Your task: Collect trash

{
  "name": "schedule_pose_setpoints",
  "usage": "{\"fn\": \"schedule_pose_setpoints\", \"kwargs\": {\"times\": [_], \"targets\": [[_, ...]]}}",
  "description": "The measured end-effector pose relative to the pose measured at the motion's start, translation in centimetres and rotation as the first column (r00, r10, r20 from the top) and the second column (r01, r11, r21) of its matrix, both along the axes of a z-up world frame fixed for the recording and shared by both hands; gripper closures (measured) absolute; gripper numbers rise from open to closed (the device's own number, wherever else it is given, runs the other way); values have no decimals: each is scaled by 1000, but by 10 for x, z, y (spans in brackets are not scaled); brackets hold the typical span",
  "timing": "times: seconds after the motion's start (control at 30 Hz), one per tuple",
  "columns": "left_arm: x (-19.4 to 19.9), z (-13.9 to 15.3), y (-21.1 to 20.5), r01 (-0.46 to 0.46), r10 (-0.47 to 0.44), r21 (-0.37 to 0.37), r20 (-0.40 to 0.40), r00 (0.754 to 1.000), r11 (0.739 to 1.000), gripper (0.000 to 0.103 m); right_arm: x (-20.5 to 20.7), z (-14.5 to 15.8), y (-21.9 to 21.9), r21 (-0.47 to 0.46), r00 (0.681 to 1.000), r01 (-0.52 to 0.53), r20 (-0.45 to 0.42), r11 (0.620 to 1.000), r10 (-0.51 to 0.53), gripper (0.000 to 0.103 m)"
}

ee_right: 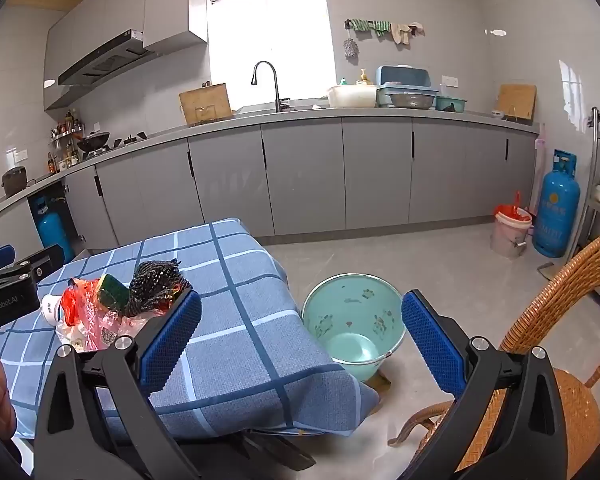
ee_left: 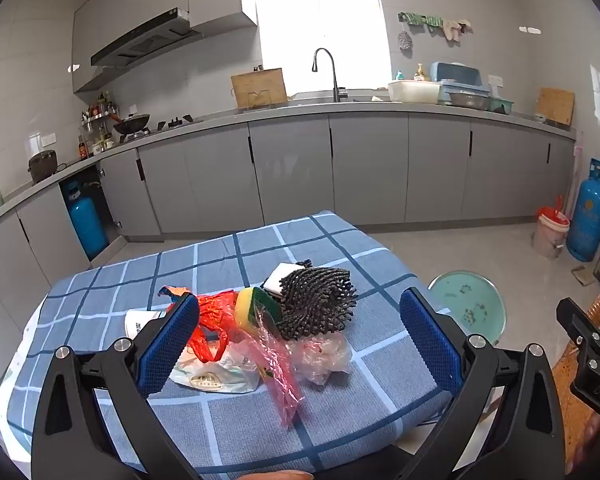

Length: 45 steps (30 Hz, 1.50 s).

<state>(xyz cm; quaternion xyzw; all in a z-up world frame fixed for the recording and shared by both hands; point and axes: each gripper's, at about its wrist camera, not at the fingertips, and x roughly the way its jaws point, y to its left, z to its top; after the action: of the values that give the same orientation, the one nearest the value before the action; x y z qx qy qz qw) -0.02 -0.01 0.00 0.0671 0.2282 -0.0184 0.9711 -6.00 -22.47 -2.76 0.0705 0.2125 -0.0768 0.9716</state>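
Left wrist: one sponge [ee_left: 256, 307], one bucket [ee_left: 470, 304], two open claws.

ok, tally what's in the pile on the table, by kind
Plastic bags/wrappers: 4 (red, pink, clear pinkish, white printed)
Sponge: 1
Dark knobbly cloth: 1
White pad: 1
White cup: 1
Total: 8

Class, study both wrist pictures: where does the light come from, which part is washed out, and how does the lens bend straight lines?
Left wrist view: daylight enters through the window, which is blown out to white; the worktop edge bows into a curve and the corners go black. Right wrist view: the same window glares white, and the cabinets curve; the green bucket stays sharp.
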Motion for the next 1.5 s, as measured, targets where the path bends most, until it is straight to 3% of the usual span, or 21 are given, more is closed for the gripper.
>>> {"fn": "schedule_pose_setpoints", "kwargs": {"times": [1.5], "targets": [[-6, 10, 14, -41, 41, -10, 37, 998, 999, 4, 3, -7, -1, 25, 1000, -2, -2, 1000, 2, 4]]}}
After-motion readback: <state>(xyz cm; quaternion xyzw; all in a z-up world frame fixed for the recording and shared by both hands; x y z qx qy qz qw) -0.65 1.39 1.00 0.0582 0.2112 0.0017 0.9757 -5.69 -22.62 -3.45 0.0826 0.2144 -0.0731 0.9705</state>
